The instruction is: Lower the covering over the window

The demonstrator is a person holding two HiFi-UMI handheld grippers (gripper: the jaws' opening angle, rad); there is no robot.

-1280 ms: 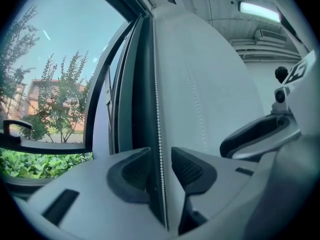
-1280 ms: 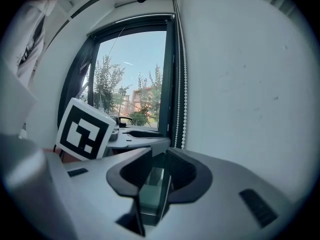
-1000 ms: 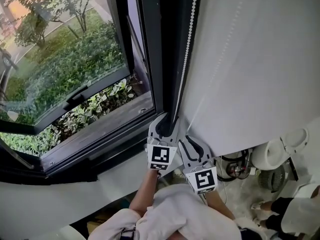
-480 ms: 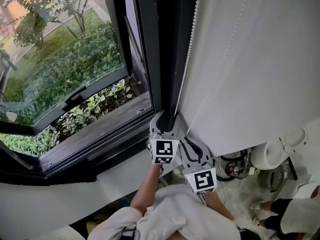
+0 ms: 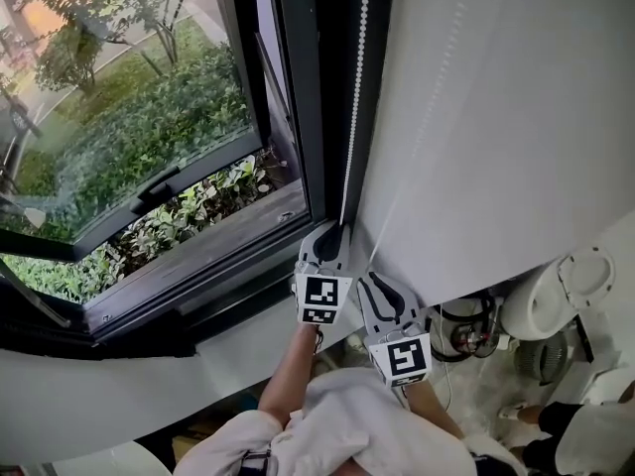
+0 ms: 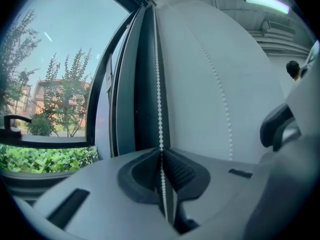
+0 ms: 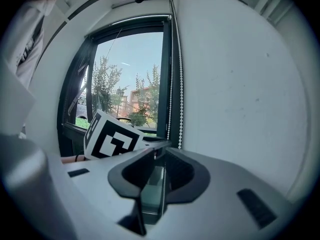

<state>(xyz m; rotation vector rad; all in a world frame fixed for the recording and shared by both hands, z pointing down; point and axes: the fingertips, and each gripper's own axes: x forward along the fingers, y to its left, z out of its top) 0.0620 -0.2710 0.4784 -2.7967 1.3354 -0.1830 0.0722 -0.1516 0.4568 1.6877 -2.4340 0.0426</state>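
- The left tongs point(image 5: 334, 234) have just been closing and now pinch the bead chain point(image 5: 354, 97) where it hangs down the dark window frame point(image 5: 298, 117). The beads run straight between the pads and look taut above the grip
- The right tongs point(image 5: 371, 274) sit just beside them and a little lower. Their jaws are drawn nearly together on a thin pale strand, seemingly the chain's other run, which slants in from the blind side
- My reading is that each hand takes one run of the loop, so the chain can be drawn down in turns to work the roller
- The blind point(image 5: 496, 117), the covering to be lowered, hangs white just right of the frame, with its lower edge close above the right tongs. The window point(image 5: 129, 127) to the left, tilted open onto greenery, is bare
- Count: two tongs, each with one marker cube point(image 5: 322, 300); one chain showing two runs; one blind; one open pane
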